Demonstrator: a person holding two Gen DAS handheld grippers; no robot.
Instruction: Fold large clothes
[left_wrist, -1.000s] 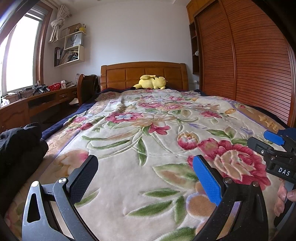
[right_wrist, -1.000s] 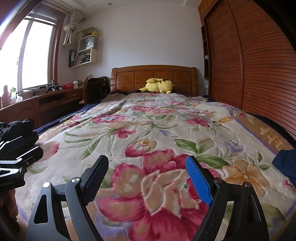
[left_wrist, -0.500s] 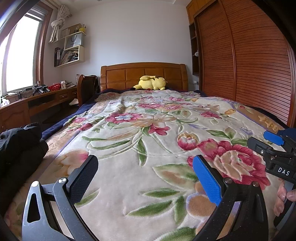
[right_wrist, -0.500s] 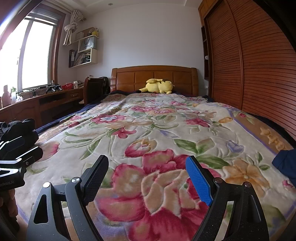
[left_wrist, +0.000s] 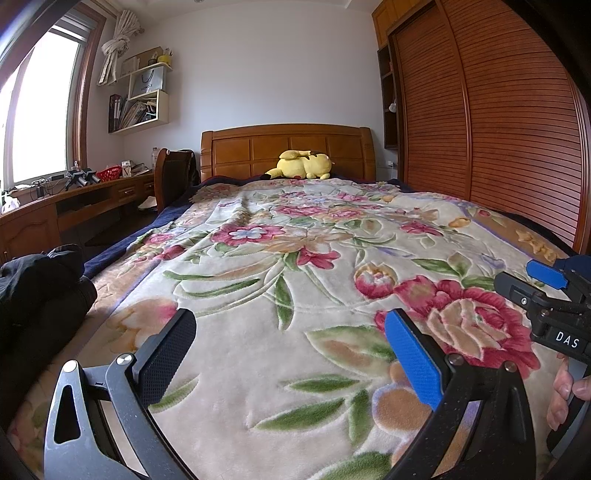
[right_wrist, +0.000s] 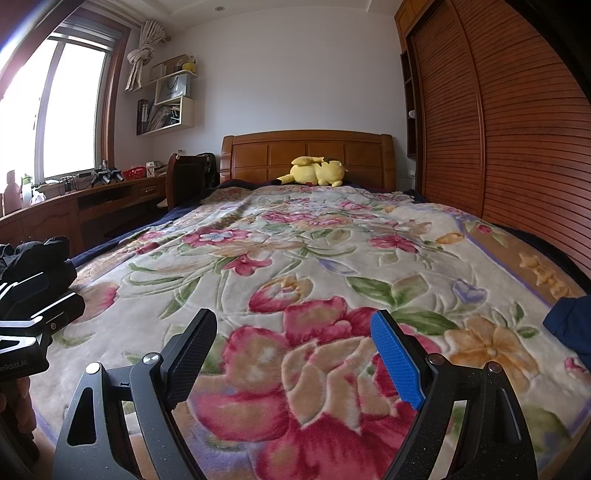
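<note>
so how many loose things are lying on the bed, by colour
black clothes: 1
navy cloth: 1
yellow plush: 1
total: 3

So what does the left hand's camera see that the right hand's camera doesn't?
Only the left wrist view shows the right gripper with its DAS label and the fingers of the hand holding it. Only the right wrist view shows the pink bottle on the desk and most of the dark blue garment at the right edge of the bed. Both show the floral blanket, the yellow plush toy by the headboard, the black clothes at the left, and open, empty jaws.
</note>
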